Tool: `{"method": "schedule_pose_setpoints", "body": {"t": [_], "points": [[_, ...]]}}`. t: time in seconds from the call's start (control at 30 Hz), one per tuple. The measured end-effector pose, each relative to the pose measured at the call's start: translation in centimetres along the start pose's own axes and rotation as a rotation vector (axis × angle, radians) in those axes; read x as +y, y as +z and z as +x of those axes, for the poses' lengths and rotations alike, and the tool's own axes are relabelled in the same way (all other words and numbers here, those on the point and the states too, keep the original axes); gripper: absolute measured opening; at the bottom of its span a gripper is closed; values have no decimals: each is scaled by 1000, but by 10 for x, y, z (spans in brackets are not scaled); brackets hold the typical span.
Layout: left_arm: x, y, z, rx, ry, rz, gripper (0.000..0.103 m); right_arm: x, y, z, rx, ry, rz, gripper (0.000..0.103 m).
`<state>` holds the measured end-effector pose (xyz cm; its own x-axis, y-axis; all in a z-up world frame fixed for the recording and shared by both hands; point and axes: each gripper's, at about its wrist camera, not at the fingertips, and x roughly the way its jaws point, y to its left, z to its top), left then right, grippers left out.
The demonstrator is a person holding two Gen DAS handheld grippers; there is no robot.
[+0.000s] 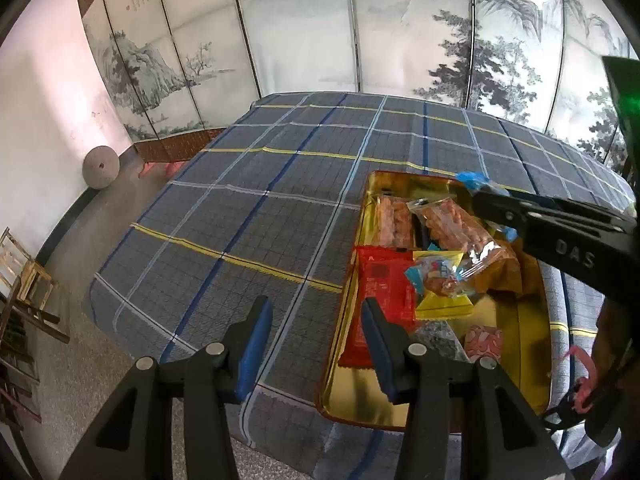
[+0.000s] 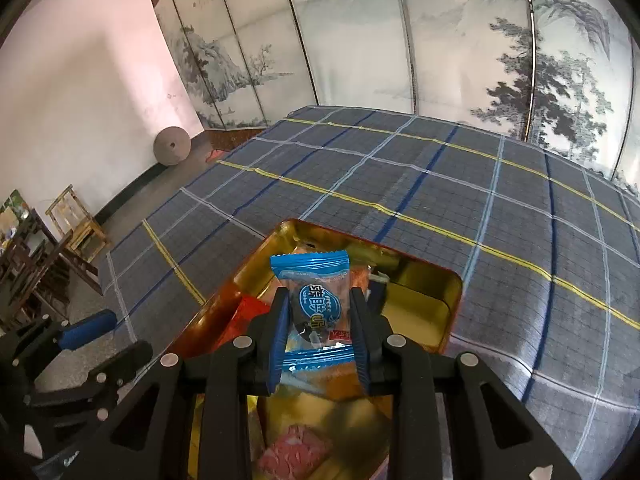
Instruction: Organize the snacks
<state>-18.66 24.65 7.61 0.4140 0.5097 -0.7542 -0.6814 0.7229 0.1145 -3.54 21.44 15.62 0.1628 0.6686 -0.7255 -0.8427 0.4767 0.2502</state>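
A gold tin with a red outside lies open on the plaid cloth. My right gripper hangs over it, shut on a blue-edged clear snack packet. The tin holds a red packet, a yellow packet, clear packs of orange snacks and a pink packet. My left gripper stands open and empty at the tin's left rim, its right finger over the red packet's edge. In the left wrist view the right gripper reaches in from the right, the blue packet showing at its tip.
The grey plaid cloth covers a wide flat surface to the left of and beyond the tin. A painted folding screen stands behind it. On the floor at left are a round stone disc and wooden chairs.
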Motion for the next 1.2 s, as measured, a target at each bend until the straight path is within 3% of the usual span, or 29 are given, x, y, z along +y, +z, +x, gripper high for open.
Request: {"method": "schedule_pose_setpoints", "body": {"t": [0.5, 0.9, 1.0, 1.07, 1.13, 1.2], "points": [[4, 2, 21, 33, -2, -3, 47, 6, 8, 33, 44, 14, 13, 28], [6, 0, 28, 47, -1, -8, 47, 9, 10, 17, -9, 36, 9, 31], [6, 1, 28, 49, 0, -10, 47, 8, 9, 3, -40, 22, -5, 39], [6, 1, 26, 46, 5, -10, 47, 2, 4, -11, -64, -8, -11, 49], [7, 1, 23, 42, 7, -10, 47, -11, -3, -25, -83, -53, -8, 68], [7, 2, 20, 36, 14, -9, 47, -35, -16, -40, -89, -112, 3, 72]]}}
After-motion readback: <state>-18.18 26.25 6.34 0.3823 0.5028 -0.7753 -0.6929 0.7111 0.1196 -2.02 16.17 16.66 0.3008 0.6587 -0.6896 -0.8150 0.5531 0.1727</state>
